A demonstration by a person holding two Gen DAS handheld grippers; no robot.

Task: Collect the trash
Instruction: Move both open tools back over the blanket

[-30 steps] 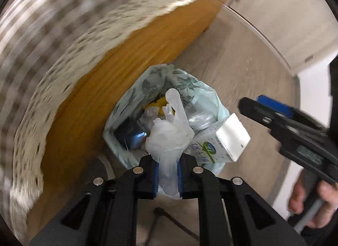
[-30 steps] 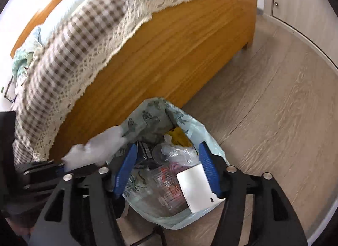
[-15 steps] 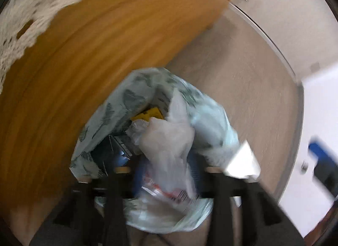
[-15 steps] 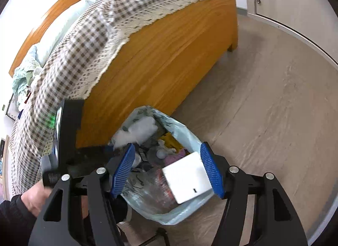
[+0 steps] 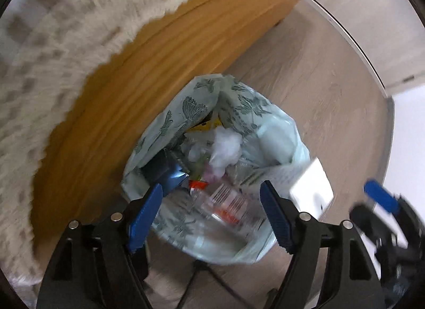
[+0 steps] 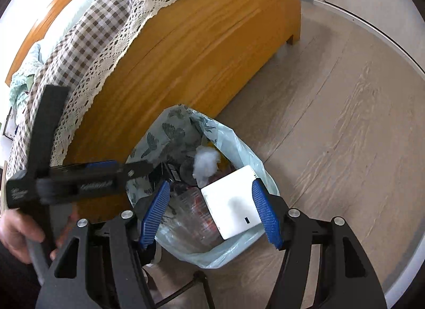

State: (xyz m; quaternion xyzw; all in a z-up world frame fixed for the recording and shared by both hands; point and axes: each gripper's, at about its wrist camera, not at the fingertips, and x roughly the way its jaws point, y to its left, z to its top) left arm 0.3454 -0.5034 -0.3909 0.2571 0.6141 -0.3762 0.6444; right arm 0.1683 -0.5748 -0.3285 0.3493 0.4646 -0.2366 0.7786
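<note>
Beside the wooden bed, a leaf-print trash bag sits on the floor, a crumpled white wad on top. Both the left gripper and right gripper hover over it, jaws spread wide and empty.

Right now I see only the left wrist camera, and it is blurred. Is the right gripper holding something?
Observer: No. The right gripper is open above the trash bag, and its fingers close on nothing.
Operator: Is the white box inside the bag?
Observer: The white box lies flat on top of the trash, against the right side of the bag's rim.
Operator: Where is my left gripper from that side?
Observer: The left gripper reaches in from the left. Its tips are over the bag's left rim, in front of the bed's wooden side.
</note>
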